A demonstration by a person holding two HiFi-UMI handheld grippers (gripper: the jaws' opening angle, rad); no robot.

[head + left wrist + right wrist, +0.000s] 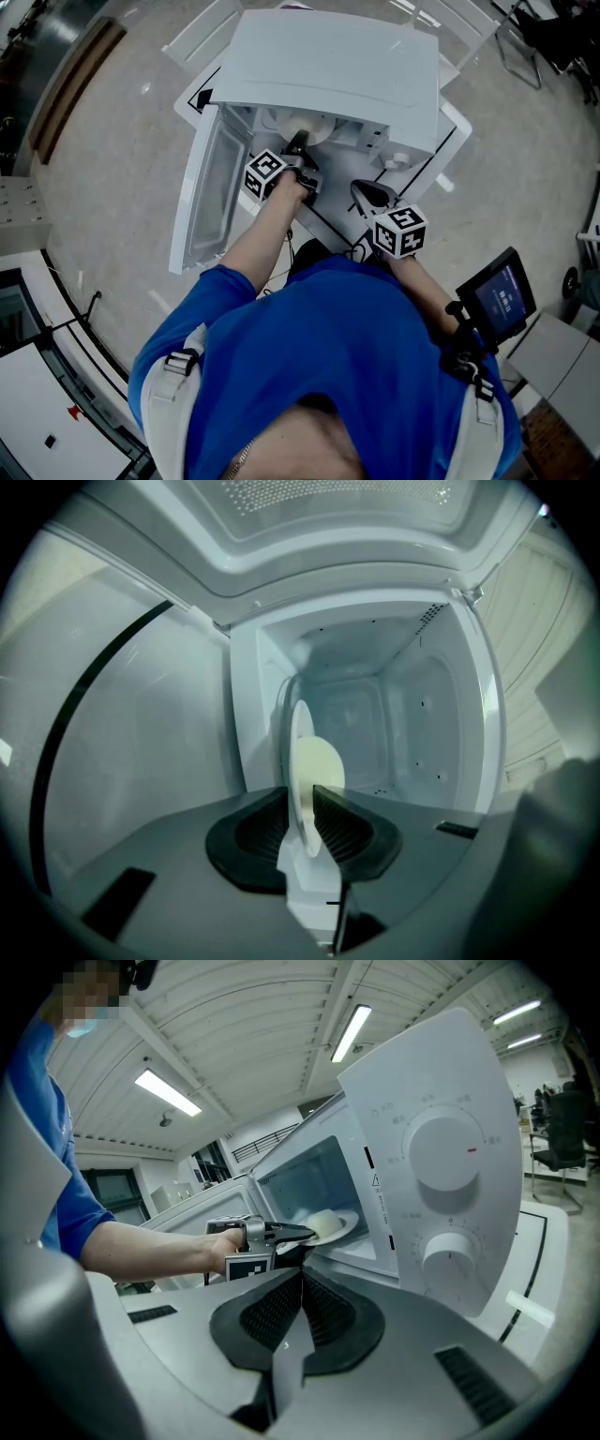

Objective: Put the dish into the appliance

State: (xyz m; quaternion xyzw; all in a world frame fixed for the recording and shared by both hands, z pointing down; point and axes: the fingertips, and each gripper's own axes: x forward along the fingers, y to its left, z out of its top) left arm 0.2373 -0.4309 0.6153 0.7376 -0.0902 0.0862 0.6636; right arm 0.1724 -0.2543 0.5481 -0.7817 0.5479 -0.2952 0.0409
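Observation:
The dish [298, 726] is a white plate with a pale dome on it. It sits just inside the mouth of the white microwave [328, 56], low over the cavity floor, and also shows in the right gripper view as the dish [328, 1225]. My left gripper [300, 822] reaches into the opening. Its jaws stand a little apart and the plate's rim lies slanted between them, not clamped flat. From above, the left gripper [298, 148] points at the dish [305, 127]. My right gripper [302, 1283] is shut on nothing and hangs back in front of the control panel [450, 1176].
The microwave door [206, 187] hangs wide open to the left, next to my left arm. The microwave stands on a white table [450, 141] with black lines. A small screen on a stand [497, 300] is at the right, and chairs stand at the far right.

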